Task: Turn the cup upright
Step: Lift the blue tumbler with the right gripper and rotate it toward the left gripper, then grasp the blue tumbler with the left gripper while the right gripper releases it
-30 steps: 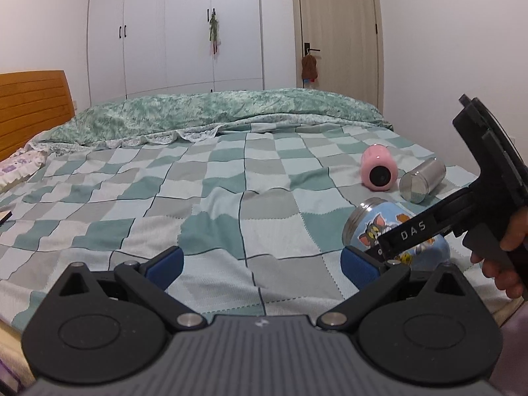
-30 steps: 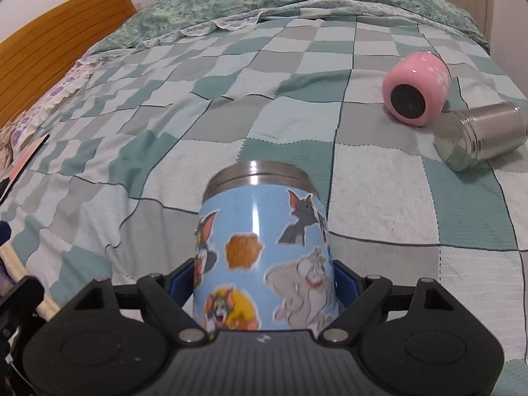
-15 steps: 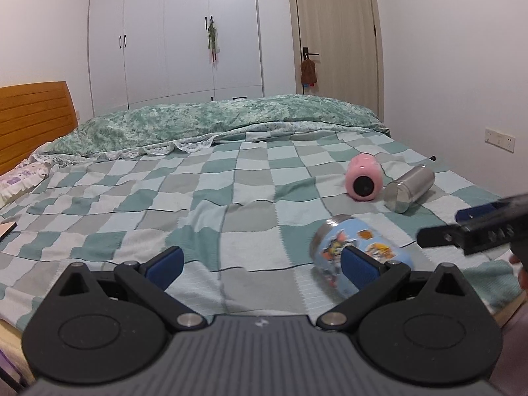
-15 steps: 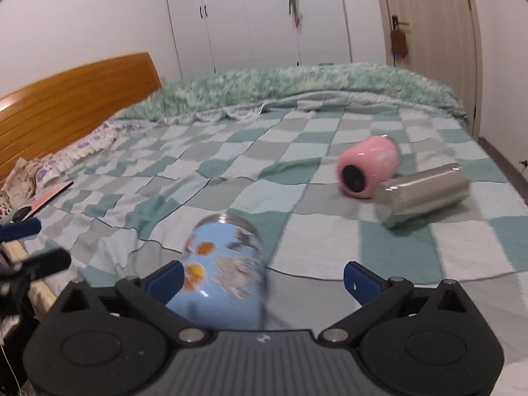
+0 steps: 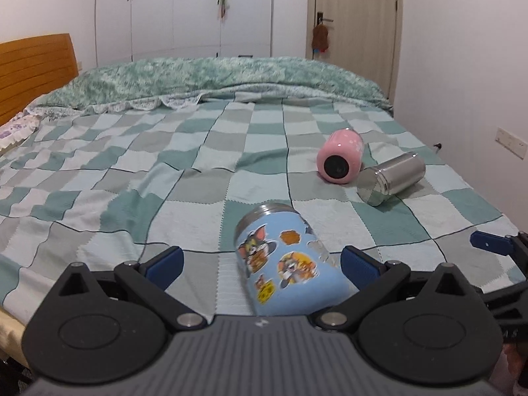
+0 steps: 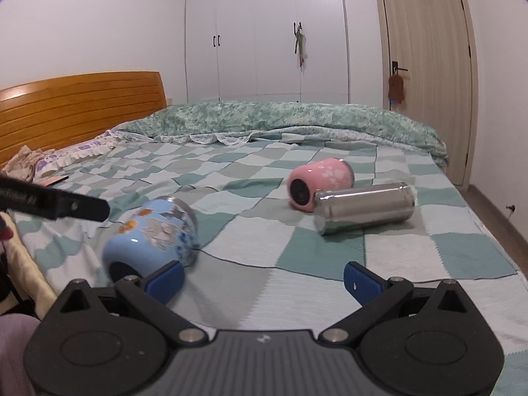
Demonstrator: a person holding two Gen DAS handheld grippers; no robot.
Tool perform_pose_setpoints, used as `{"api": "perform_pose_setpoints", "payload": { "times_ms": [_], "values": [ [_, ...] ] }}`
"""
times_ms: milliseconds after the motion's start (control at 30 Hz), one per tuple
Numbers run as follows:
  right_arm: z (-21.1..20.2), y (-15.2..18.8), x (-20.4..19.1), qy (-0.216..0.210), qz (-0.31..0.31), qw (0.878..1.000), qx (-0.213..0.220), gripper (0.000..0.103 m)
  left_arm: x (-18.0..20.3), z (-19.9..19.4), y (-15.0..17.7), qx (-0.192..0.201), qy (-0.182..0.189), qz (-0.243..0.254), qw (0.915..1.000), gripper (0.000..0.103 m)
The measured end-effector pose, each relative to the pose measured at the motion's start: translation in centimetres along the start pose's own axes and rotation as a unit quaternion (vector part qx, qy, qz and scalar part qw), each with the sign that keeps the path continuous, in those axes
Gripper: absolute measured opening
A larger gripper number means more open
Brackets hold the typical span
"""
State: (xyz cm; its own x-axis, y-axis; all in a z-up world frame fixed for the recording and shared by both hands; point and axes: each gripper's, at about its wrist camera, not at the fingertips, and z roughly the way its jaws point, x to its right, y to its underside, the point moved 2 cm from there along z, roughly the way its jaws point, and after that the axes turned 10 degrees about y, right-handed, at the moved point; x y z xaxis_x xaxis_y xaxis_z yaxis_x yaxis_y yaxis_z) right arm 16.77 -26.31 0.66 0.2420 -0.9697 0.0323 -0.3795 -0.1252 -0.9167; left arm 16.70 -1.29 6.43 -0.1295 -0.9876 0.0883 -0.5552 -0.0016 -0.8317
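A light blue cartoon-sticker cup (image 5: 283, 260) lies on its side on the checked bedspread, steel rim pointing away from the left wrist camera. My left gripper (image 5: 260, 264) is open, and the cup lies between its fingers nearer the right one. In the right wrist view the same cup (image 6: 151, 234) lies left of my open, empty right gripper (image 6: 264, 279), just beyond its left fingertip. A pink cup (image 5: 340, 161) (image 6: 320, 184) and a steel cup (image 5: 391, 178) (image 6: 364, 208) lie on their sides farther back, touching each other.
The checked bedspread (image 5: 165, 178) covers the bed. A rumpled green duvet (image 5: 214, 79) lies at the far end. A wooden headboard (image 6: 79, 105) stands at the left. A door (image 6: 425, 66) and white wall are at the right. The other gripper's finger (image 6: 56, 203) shows at left.
My right gripper let go of the blue cup, pulled back and swung right. The cup now lies on the bed. My left gripper has moved right, so the cup sits between its fingers.
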Motion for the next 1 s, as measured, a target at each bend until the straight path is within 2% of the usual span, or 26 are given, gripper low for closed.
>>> {"api": "perform_pose_setpoints", "payload": {
  "times_ms": [200, 333, 467, 600, 700, 733, 800, 900, 1000],
  "values": [
    [1.9, -0.2, 0.4, -0.005, -0.031, 0.999, 0.015, 0.103, 1.1, 3.5, -1.3, -0.039, -0.018, 0.003, 0.9991, 0.103],
    [3.2, -0.7, 0.1, -0.011, -0.050, 0.998, 0.023, 0.103, 1.0, 6.3, -2.2, -0.081, -0.022, -0.017, 0.9963, 0.103],
    [4.2, -0.6, 0.4, -0.010, -0.040, 0.999, 0.027, 0.103, 0.1, 9.1, -3.0, -0.131, -0.033, -0.041, 0.9899, 0.103],
    [5.0, -0.2, 0.9, -0.012, -0.026, 0.999, 0.019, 0.103, -0.3, 11.5, -3.5, -0.171, -0.042, -0.042, 0.9835, 0.102],
    [5.2, -0.1, 1.0, -0.012, -0.024, 1.000, 0.017, 0.103, -0.9, 13.1, -3.5, -0.212, -0.025, -0.061, 0.9752, 0.090],
    [5.2, 0.0, 1.0, -0.012, -0.023, 1.000, 0.016, 0.103, -1.1, 13.5, -3.4, -0.224, -0.020, -0.065, 0.9721, 0.090],
    [5.4, 0.0, 1.0, -0.010, -0.021, 1.000, 0.014, 0.103, -0.7, 14.1, -3.3, -0.231, -0.011, -0.054, 0.9715, 0.089],
    [5.5, 0.1, 1.0, -0.005, -0.018, 1.000, 0.014, 0.103, 0.1, 13.6, -3.1, -0.221, -0.005, -0.023, 0.9751, 0.089],
    [5.0, 0.0, 0.9, -0.001, -0.011, 1.000, 0.022, 0.103, 0.2, 11.9, -3.2, -0.183, 0.021, -0.017, 0.9828, 0.088]
  ]
}}
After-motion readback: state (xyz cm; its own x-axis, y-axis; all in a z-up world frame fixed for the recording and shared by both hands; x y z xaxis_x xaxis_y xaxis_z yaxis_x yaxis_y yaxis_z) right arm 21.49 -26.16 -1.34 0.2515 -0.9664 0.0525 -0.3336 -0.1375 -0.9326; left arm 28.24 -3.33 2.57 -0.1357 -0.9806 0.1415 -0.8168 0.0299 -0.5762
